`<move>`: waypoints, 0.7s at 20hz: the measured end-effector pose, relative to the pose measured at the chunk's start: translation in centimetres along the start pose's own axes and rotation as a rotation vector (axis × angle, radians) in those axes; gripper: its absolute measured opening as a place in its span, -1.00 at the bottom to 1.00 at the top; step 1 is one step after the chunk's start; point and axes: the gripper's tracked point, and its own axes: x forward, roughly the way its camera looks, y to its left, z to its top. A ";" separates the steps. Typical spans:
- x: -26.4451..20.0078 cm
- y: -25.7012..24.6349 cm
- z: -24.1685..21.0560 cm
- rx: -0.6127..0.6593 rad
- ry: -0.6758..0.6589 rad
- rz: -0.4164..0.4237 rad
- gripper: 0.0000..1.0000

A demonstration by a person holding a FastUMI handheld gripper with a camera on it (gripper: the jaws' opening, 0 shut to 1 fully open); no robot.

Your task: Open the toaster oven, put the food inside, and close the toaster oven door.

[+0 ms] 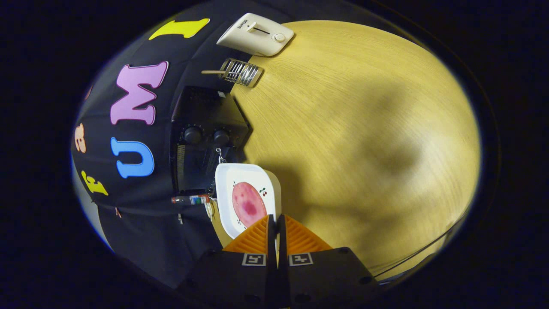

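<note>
Now claw (276,223) clamped on white plate (227,184) rim, pink food (248,204) just ahead.

Glossy plate (240,176), wood-grain table (364,128)

Count of things on a wooden table, seen from a hand-held gripper.

One gripper (276,223) with two fingers pressed onto the rim of one white plate (226,180). One round pink slice of food (248,204) lies on that plate. One black toaster oven (206,137) has two round knobs (193,135) on its front. One white pop-up toaster (256,35) has one slider and one dial. One wire rack (241,72) has one wooden handle. One wooden table (364,128).
</note>
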 end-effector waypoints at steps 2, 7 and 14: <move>1.9 3.3 -1.4 0.031 -0.021 0.033 -0.90; 8.1 7.3 -2.9 0.161 -0.102 -0.031 -0.90; 16.0 14.0 -2.6 0.316 -0.253 0.005 -0.90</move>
